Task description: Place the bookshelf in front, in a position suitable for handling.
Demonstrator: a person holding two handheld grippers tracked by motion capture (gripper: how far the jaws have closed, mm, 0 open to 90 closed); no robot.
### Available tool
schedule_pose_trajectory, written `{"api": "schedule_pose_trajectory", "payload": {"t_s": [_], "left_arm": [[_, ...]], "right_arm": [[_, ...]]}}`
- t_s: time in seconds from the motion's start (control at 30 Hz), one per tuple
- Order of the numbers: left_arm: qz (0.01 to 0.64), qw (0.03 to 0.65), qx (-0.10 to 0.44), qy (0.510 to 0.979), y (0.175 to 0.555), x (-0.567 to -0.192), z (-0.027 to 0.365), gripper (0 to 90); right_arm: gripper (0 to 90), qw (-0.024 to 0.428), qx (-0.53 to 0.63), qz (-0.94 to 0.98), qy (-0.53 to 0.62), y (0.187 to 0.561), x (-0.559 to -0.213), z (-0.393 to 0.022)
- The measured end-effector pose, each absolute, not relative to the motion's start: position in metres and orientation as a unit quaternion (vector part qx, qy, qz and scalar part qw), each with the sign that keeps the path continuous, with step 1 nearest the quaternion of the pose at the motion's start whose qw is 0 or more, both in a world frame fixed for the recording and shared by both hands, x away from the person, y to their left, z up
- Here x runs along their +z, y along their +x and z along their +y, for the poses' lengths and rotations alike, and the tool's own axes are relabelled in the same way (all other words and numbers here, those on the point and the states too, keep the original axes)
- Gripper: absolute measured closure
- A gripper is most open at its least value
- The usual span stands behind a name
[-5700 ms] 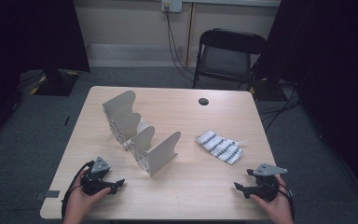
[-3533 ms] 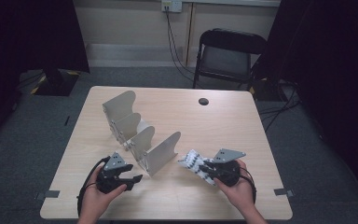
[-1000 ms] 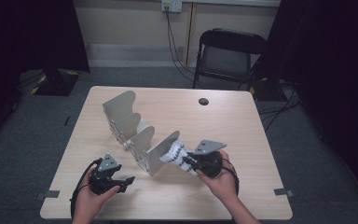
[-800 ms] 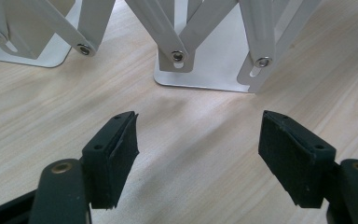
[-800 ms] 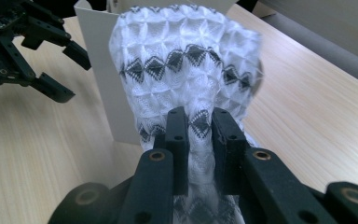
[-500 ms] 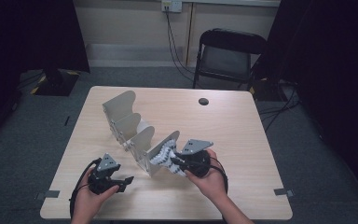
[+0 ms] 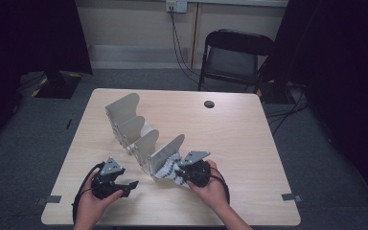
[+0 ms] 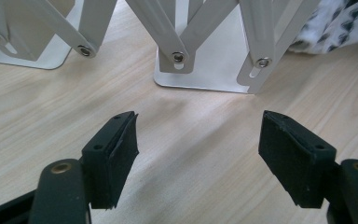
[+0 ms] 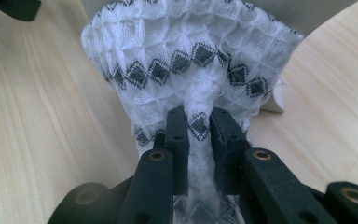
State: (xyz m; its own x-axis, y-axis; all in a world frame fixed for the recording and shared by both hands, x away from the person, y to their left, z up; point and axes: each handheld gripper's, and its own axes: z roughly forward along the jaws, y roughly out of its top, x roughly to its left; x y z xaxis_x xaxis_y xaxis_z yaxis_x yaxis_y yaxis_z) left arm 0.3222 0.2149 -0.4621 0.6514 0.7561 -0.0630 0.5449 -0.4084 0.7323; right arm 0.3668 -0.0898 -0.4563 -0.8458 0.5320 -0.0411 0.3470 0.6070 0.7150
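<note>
At the near edge of the table [image 7: 249, 143], the right gripper [image 9: 198, 123] has its jaws pinched nearly together on a bunched white cloth [image 9: 191, 60] with black diamonds, which lies against the nearest panel of the folding metal rack [image 7: 143, 139]. The left gripper [image 8: 198, 140] rests just beside the rack, jaws spread wide with nothing between them. No readable writing appears anywhere.
</note>
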Motion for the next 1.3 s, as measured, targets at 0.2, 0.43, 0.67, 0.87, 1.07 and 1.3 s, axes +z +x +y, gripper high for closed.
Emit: {"api": "schedule_pose_trajectory", "payload": {"t_s": [0.2, 0.43, 0.67, 0.87, 1.07, 1.3], "left_arm": [[0.390, 0.374, 0.139, 0.830, 0.324, -0.463, 0.215, 28.0], [0.389, 0.370, 0.138, 0.832, 0.324, -0.464, 0.213, 28.0], [0.396, 0.371, 0.141, 0.828, 0.322, -0.462, 0.217, 28.0], [0.396, 0.372, 0.143, 0.827, 0.322, -0.460, 0.215, 28.0], [0.396, 0.373, 0.139, 0.827, 0.322, -0.461, 0.212, 28.0], [0.398, 0.374, 0.138, 0.827, 0.323, -0.462, 0.216, 28.0]], "right_arm": [[78.4, 0.114, 0.353, 0.895, 0.248, 0.368, -0.474, -0.085], [78.4, 0.112, 0.349, 0.897, 0.245, 0.365, -0.475, -0.085], [78.4, 0.124, 0.366, 0.891, 0.239, 0.353, -0.446, -0.104], [78.4, 0.152, 0.416, 0.868, 0.225, 0.339, -0.393, -0.119], [78.2, 0.159, 0.450, 0.857, 0.194, 0.332, -0.361, -0.096], [78.2, 0.128, 0.416, 0.879, 0.196, 0.338, -0.400, -0.071]]}}
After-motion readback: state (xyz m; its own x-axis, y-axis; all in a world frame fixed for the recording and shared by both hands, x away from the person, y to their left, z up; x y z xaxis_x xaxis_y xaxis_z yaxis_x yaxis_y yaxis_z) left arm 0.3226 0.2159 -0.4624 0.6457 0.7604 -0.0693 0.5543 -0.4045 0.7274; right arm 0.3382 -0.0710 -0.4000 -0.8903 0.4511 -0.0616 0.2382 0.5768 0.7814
